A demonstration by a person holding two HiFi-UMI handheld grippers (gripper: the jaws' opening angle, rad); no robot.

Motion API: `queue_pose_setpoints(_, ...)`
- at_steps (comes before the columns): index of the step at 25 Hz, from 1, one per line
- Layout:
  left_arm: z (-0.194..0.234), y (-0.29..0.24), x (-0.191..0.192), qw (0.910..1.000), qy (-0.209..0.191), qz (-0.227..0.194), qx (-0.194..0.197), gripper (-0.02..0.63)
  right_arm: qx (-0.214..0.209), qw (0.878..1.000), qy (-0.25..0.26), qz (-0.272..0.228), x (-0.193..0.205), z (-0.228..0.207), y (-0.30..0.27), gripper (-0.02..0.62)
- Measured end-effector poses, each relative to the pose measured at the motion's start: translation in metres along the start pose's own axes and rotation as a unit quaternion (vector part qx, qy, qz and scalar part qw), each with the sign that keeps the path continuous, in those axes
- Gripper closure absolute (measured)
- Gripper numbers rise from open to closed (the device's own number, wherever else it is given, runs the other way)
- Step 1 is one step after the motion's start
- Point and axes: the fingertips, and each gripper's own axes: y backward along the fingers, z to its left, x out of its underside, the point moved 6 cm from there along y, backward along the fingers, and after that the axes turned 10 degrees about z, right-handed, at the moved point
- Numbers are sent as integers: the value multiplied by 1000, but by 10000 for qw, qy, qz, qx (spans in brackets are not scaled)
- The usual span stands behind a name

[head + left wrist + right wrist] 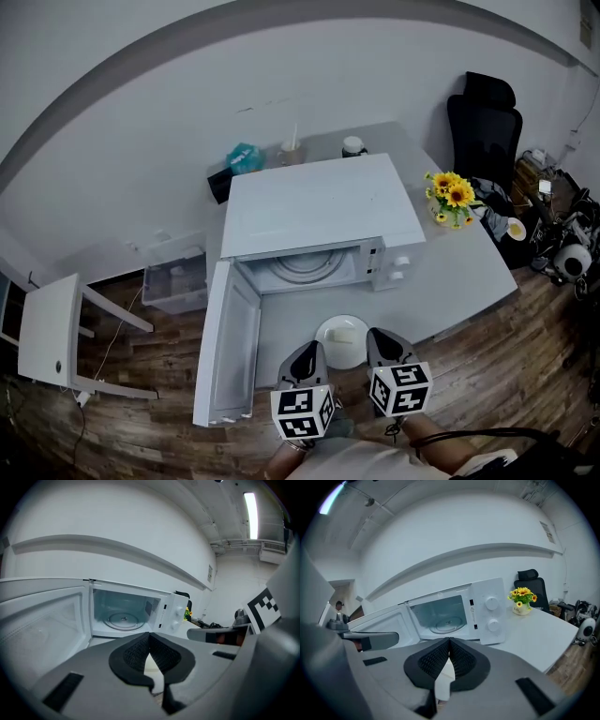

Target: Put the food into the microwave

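Note:
The white microwave [319, 211] stands on the grey table [450, 272] with its door [225, 342] swung wide to the left, and the glass turntable [305, 267] is bare. A white plate [328, 352] with a pale piece of food [344, 334] lies on the table in front of the cavity. My left gripper [311, 352] is at the plate's left rim and my right gripper [377, 339] at its right rim. Both point at the microwave. The left gripper [150, 637] and the right gripper [449, 641] are shut at the tips, with nothing seen clamped. The turntable [123, 618] [449, 624] shows ahead.
A vase of yellow flowers [452, 199] stands right of the microwave, with a black chair [485, 122] behind it. A teal packet [246, 157] and a cup [353, 146] sit behind the microwave. A clear bin [176, 278] and a white stool [56, 337] are on the floor at left.

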Motion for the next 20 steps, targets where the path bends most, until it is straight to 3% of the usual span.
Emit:
queue_pose_setpoints(15, -12, -43, -25, 9973, 555, 28, -482, 604, -676, 9955, 575, 343, -37, -19, -34, 578)
queue_pose_setpoints(20, -11, -43, -23, 9957, 664, -11, -645, 604, -669, 9951, 595, 409, -39, -24, -42, 578)
